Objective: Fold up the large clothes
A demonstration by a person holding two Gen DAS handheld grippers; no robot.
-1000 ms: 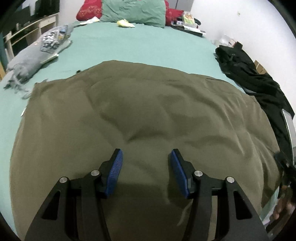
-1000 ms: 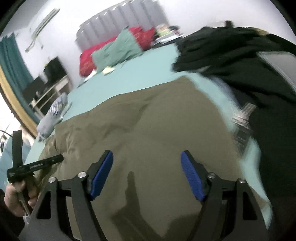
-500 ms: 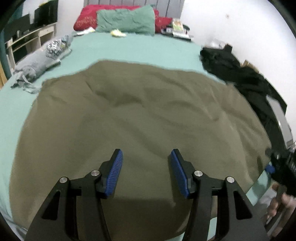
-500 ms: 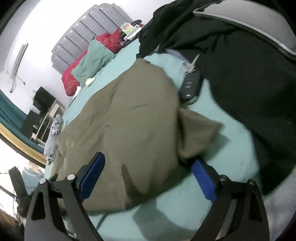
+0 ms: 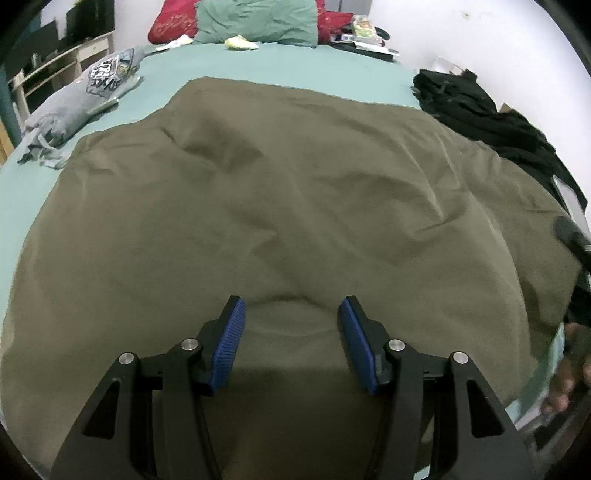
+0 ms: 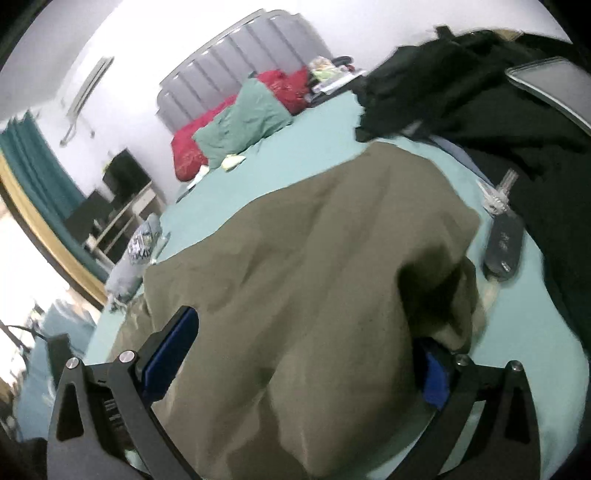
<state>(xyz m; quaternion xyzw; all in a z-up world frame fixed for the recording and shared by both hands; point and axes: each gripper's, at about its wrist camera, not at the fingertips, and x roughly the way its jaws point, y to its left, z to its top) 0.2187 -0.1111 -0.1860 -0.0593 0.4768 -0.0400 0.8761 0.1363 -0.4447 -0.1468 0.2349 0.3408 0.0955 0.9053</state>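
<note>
Spreading across most of the bed (image 5: 280, 79), the olive cloth (image 5: 295, 206) lies rumpled on the teal sheet, and your left gripper (image 5: 291, 332) hovers over its near edge with the jaws apart and nothing between the blue pads. Your right gripper (image 6: 299, 354) is also spread wide, and the cloth's right corner bulges up between its fingers and drapes over the right pad (whether the pads press the fabric, you cannot tell from this view). Just beside that corner a black car key (image 6: 502, 247) with a bunch of metal keys lies on the sheet, next to a heap of black clothes (image 6: 480, 96). A grey folded garment (image 5: 81, 99) rests at the left edge of the bed, and green and red pillows (image 5: 255, 18) sit at the headboard.
</note>
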